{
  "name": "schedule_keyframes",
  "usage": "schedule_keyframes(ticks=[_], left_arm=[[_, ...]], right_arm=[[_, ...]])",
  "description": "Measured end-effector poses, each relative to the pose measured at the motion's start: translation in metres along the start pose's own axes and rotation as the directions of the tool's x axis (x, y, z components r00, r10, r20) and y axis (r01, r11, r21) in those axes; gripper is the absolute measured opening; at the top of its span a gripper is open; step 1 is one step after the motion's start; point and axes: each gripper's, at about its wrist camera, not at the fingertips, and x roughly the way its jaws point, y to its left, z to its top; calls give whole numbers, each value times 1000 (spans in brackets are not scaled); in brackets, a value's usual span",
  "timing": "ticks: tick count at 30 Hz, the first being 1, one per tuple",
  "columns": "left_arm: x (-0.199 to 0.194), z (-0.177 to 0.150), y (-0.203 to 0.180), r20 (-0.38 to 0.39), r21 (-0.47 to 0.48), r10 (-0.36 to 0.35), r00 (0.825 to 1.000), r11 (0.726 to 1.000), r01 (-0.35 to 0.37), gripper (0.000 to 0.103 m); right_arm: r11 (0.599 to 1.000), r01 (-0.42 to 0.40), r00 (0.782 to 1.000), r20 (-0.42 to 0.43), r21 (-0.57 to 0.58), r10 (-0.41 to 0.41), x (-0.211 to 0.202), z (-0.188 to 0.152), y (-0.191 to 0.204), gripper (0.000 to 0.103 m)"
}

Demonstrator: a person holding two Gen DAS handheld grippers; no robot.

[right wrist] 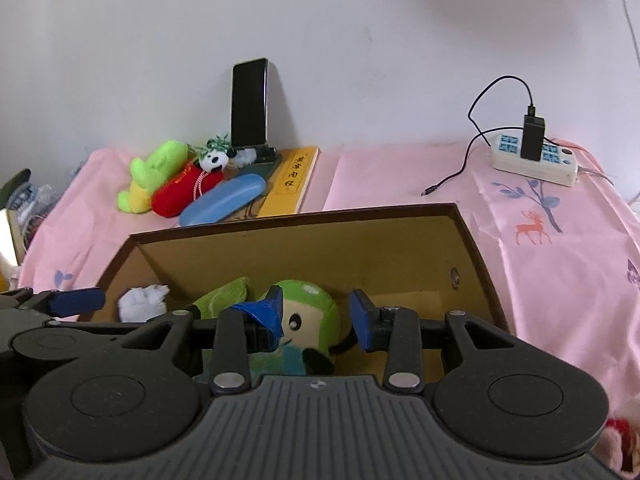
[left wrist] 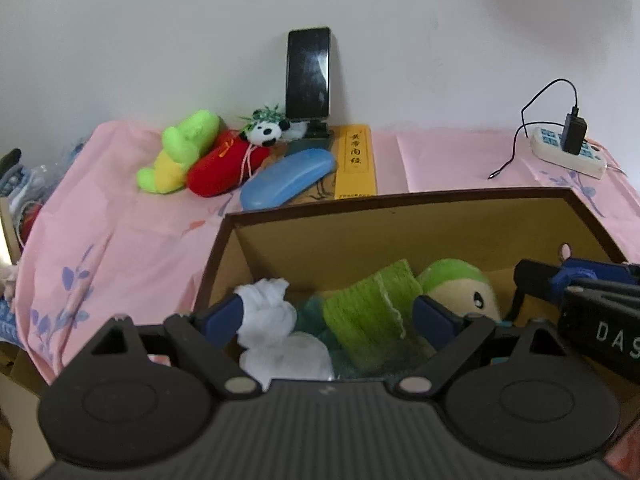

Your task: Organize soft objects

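Observation:
A brown cardboard box holds a white soft cloth, a green knitted piece and a green-headed plush doll. My left gripper is open above the white cloth and green piece. My right gripper is open around the doll's head, apart from it. On the pink cloth at the back left lie a green-yellow plush, a red plush and a small panda.
A blue glasses case, a yellow book and a phone on a stand stand behind the box. A power strip with charger and cable sits at the back right.

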Motion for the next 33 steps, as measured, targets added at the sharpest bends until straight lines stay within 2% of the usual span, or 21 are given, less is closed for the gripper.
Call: schedule_keyframes(ticks=[5,7,10,13,17,19,22,26,33], left_arm=[[16,0,1,-43,7,3,999,1000,-3,94],[22,0,4,-75,-10,-20,997,1000,19,94],[24,0,10,-78,-39,-58,995,998,55,94],[31,2,11,-125,-58,-63,990,997,56,94],[35,2,14,-131,-85,-62,989,995,51,94],[34,2,13,-106,-88,-57,993,995,48,94],[36,1,10,-91,-70,-43,995,997,37,94],[40,3,4,-76,-17,-27,997,1000,26,94],[42,3,9,-92,-58,-32,995,998,26,94]], right_arm=[[1000,9,998,-60,11,-9,21,3,-1,20],[999,23,997,-78,23,-21,26,1,-2,20],[999,30,996,-86,27,-27,32,-1,-2,20],[999,34,995,-94,20,-32,36,-1,-1,20],[1000,20,996,-87,15,-18,42,-2,-1,19],[999,-4,996,-86,47,8,43,-2,-5,19],[994,-37,993,-105,100,47,46,-3,-12,19],[990,-57,994,-84,132,68,45,-4,-14,19],[997,-55,997,-46,62,58,43,-5,-4,19]])
